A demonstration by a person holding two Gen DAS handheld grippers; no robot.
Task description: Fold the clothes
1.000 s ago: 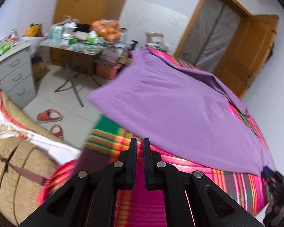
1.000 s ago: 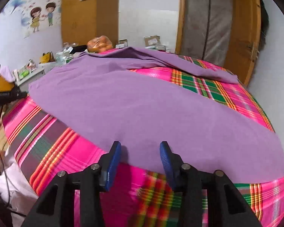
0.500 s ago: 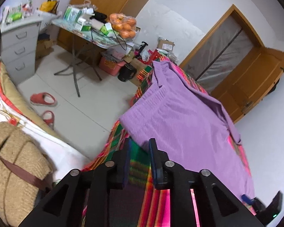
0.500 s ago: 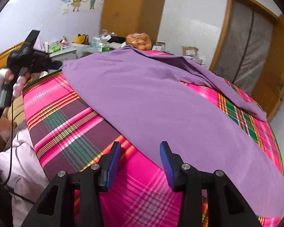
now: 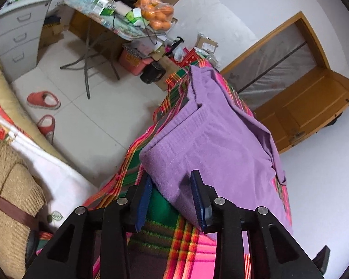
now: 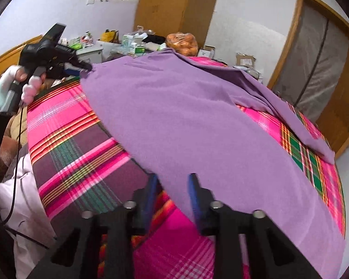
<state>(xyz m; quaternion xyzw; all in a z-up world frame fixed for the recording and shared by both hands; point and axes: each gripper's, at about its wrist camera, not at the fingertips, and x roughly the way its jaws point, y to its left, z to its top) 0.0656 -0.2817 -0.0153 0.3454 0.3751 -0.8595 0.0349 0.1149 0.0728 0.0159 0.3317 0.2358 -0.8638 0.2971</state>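
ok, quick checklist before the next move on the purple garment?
1. Left gripper straddling purple garment corner: ok; jaws opening, no pinch.
2. Right gripper at near edge: ok; jaws closing, cloth between, no pinch seen.
3. Both pinched for a lift: not ok.
4. Garment flat: not ok, far sleeve bunched.
5. Bedspread clear of pads: cannot tell.

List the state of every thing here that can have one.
Purple garment: spread out on the plaid bedcover.
Left hand-held gripper: jaws opening, garment corner between them.
Right hand-held gripper: jaws closing, garment edge between them.
Wooden door: open.
Cabinet drawers: shut.
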